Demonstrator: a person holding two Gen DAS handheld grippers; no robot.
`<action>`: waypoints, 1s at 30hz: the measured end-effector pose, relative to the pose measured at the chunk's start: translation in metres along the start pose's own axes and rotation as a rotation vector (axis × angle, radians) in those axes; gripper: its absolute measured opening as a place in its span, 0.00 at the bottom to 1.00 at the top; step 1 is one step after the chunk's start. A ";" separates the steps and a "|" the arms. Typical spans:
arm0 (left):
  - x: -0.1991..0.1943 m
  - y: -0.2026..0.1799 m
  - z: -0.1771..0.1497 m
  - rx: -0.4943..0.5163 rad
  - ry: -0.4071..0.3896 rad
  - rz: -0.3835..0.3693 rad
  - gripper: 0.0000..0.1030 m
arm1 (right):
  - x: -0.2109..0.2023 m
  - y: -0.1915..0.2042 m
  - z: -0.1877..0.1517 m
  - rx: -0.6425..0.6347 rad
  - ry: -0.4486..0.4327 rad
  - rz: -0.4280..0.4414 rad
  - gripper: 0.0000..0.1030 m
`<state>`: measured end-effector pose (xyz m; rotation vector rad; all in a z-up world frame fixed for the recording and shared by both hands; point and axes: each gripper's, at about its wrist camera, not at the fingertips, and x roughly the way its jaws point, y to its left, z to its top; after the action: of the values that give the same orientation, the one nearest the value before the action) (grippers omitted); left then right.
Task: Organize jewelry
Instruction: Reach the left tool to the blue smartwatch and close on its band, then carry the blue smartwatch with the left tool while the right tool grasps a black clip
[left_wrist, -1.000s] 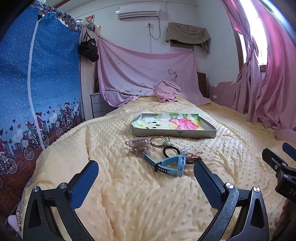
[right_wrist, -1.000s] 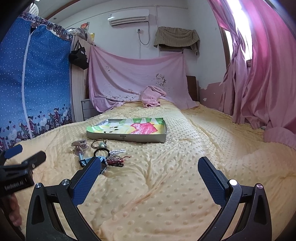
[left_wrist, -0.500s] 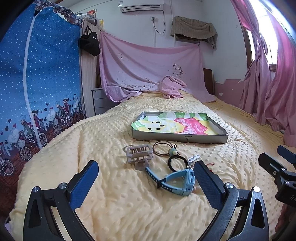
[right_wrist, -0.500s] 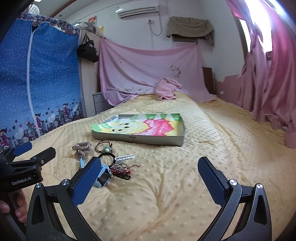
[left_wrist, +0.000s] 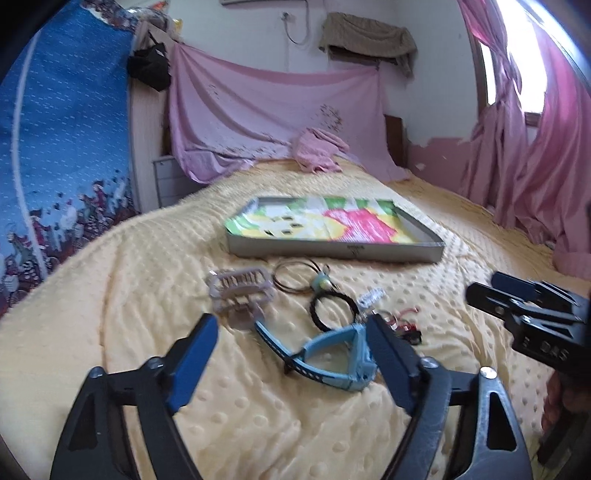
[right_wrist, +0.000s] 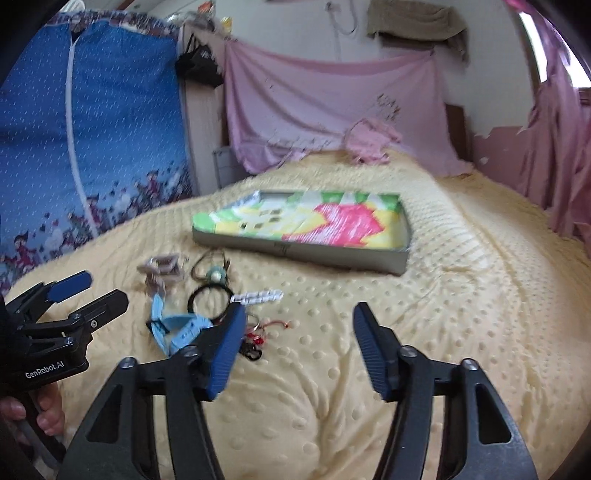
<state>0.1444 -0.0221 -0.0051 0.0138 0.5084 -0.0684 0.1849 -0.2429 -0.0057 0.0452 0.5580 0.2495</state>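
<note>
Two grippers are held over a yellow dotted bedspread (left_wrist: 147, 280). The left gripper (left_wrist: 291, 343) is closing on nothing, a blue watch (left_wrist: 332, 354) lying just beyond, at lower centre. The right gripper (right_wrist: 299, 332) is closing over bare cover. A hair claw (left_wrist: 240, 291), hair ties (left_wrist: 332, 306) and a colourful tray (left_wrist: 332, 254) are seen mid-frame, pink curtains (left_wrist: 535, 147) at right
</note>
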 end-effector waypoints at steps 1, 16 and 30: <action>0.003 -0.001 -0.002 0.009 0.012 -0.017 0.68 | 0.005 -0.001 -0.001 -0.008 0.018 0.015 0.45; 0.036 -0.038 -0.023 0.170 0.159 -0.226 0.27 | 0.047 0.005 -0.021 -0.117 0.195 0.162 0.25; 0.044 -0.021 -0.023 0.085 0.165 -0.222 0.17 | 0.060 0.027 -0.020 -0.187 0.238 0.185 0.25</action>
<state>0.1699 -0.0449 -0.0465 0.0463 0.6704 -0.3084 0.2171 -0.2029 -0.0509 -0.1156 0.7658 0.4905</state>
